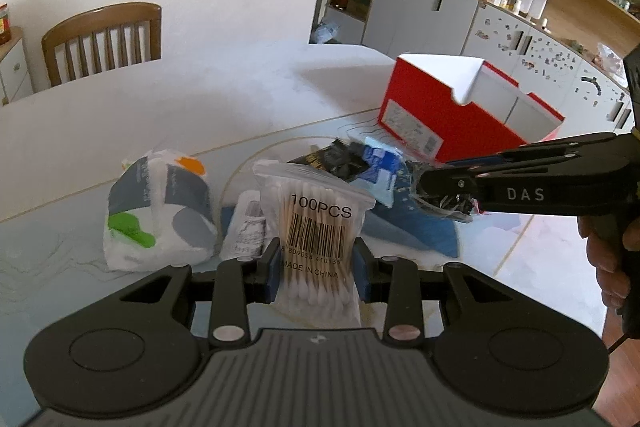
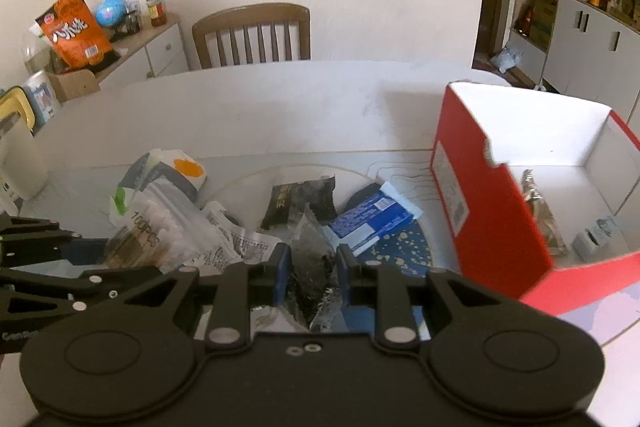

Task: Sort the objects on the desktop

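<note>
While both grippers tilt downward over the desk (image 1: 120, 115), each is clamped on a small packet. The left gripper (image 1: 316, 269) has its blue pads pressed against the sides of a clear bag of cotton swabs (image 1: 316, 227), held upright between the fingers; its label reads "100PCS" above a barcode, with "MADE IN CHINA" beneath. To the right of this gripper, the right gripper (image 1: 444, 197) reaches in sideways, a person's hand (image 1: 612, 259) around its handle, and white letters "DAS" stand on its black body. Its fingers pinch a crinkled clear packet with dark contents (image 2: 314, 267), seen from its own camera standing between the blue pads of the right gripper (image 2: 312, 273).

Ahead of the left gripper and to its left lies a white pack with grey, green and orange patches (image 1: 160, 211). Just beyond the swabs sit a black sachet with gold print (image 1: 328, 161) and a blue-and-white sachet (image 1: 378, 163); the writing on them is too small to read. A dark blue item (image 1: 416, 227) lies beneath them.

Ahead of the right gripper and to its right stands an open red box (image 2: 472, 187) with a white label on its side, unreadable; two small packets lie inside.
</note>
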